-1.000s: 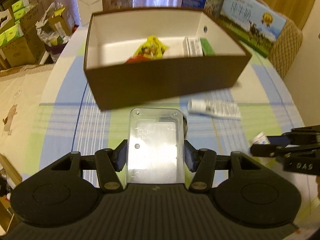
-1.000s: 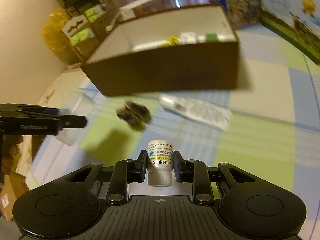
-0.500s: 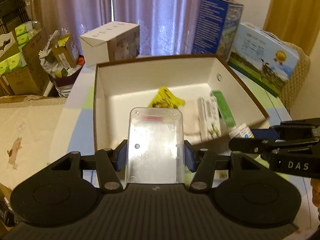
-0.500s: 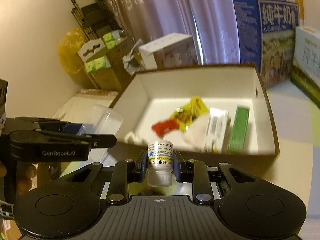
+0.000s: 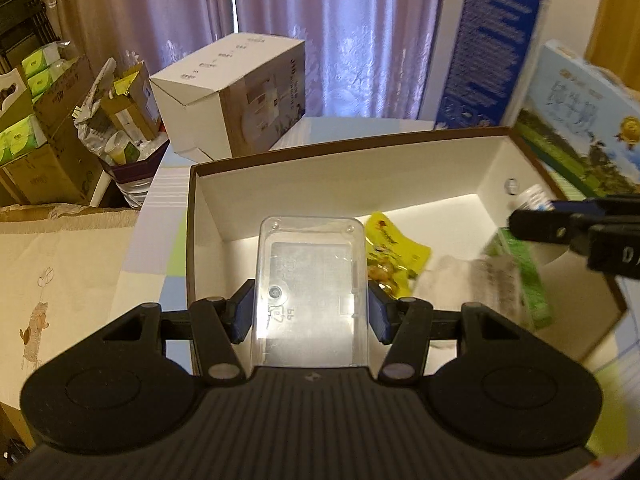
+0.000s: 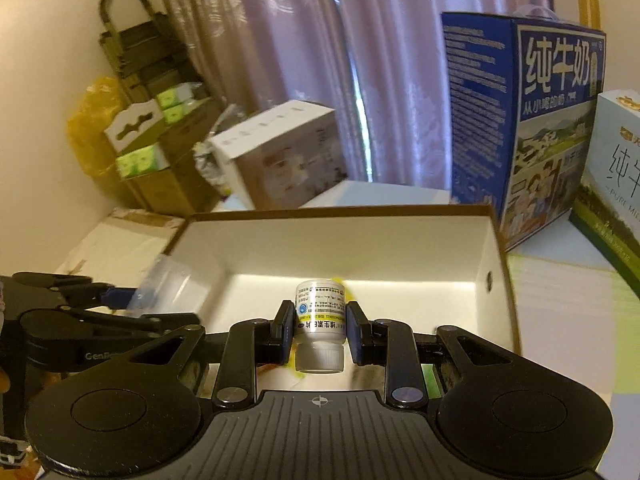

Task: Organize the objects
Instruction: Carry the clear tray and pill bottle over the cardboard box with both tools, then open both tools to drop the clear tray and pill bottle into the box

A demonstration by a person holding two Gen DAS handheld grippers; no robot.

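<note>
My left gripper (image 5: pixel 311 312) is shut on a clear plastic case (image 5: pixel 312 276) and holds it over the left part of the brown box (image 5: pixel 320 152) with a white inside. My right gripper (image 6: pixel 320 330) is shut on a small white pill bottle (image 6: pixel 320 316), cap toward the camera, above the same box (image 6: pixel 336 213). In the box lie a yellow snack packet (image 5: pixel 394 248), a white packet (image 5: pixel 480 284) and a green packet (image 5: pixel 524 276). The right gripper shows at the right of the left wrist view (image 5: pixel 568 228); the left gripper shows at the left of the right wrist view (image 6: pixel 132 300).
A white carton (image 5: pixel 236 96) stands behind the box. A tall blue milk carton (image 6: pixel 520 120) and a pale blue carton (image 5: pixel 580 128) stand at the back right. Cardboard boxes (image 5: pixel 44 128) sit on the floor at left. Purple curtains hang behind.
Both grippers have moved forward and up from the table in front of the box to above its inside, each still holding its object.
</note>
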